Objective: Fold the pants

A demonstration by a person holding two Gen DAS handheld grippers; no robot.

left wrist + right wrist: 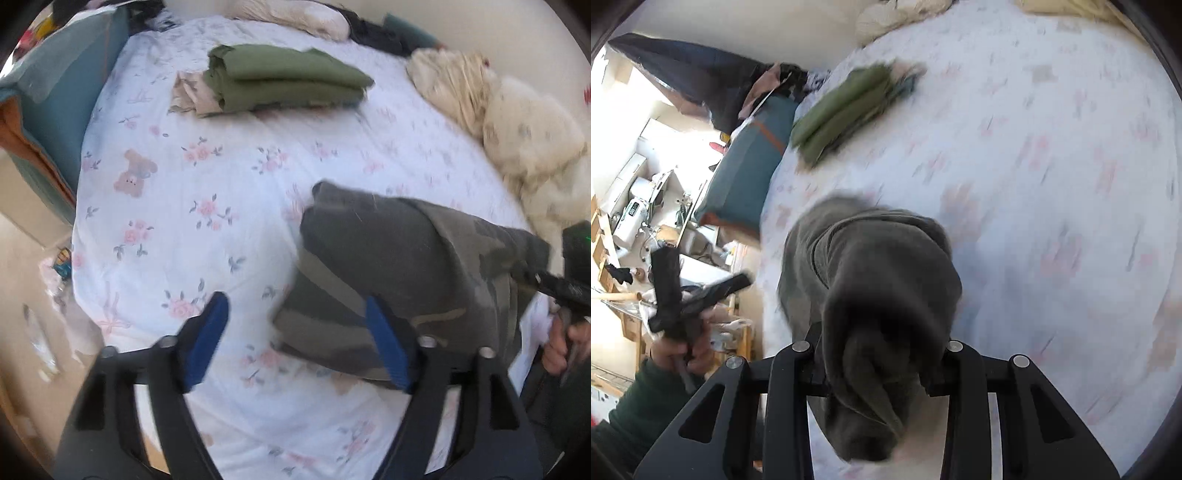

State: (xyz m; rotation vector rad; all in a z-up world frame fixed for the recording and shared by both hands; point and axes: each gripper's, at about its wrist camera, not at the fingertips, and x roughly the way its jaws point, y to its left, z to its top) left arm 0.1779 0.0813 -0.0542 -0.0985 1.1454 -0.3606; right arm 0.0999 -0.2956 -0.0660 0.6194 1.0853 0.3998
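Gripping a thick bunch of the dark camouflage pants [875, 295], the right gripper [882, 363] has its jaws narrowed onto the cloth, which bulges out past both fingers and droops toward the camera. From the left wrist view the left gripper [295, 332] stands wide with nothing between its blue pads [384, 343]; one pad overlaps the near edge of the pants, though I cannot tell whether it touches them. The pants lie in a loose heap at the near right of the flowered bed sheet [207, 177], well apart from the folded green garment [284, 77] at the far side.

My worry is the one-sided hold. With only the right jaws carrying a wad and not a flat edge, the layers may slide against each other and the fold could come out crooked or fall open. The bundle sits close to the near edge of the bed, so a pull that way might drag it off. A hasty grab by the free gripper might also pinch the sheet along with the pants. The blur suggests quick movement, which makes all of this likelier.
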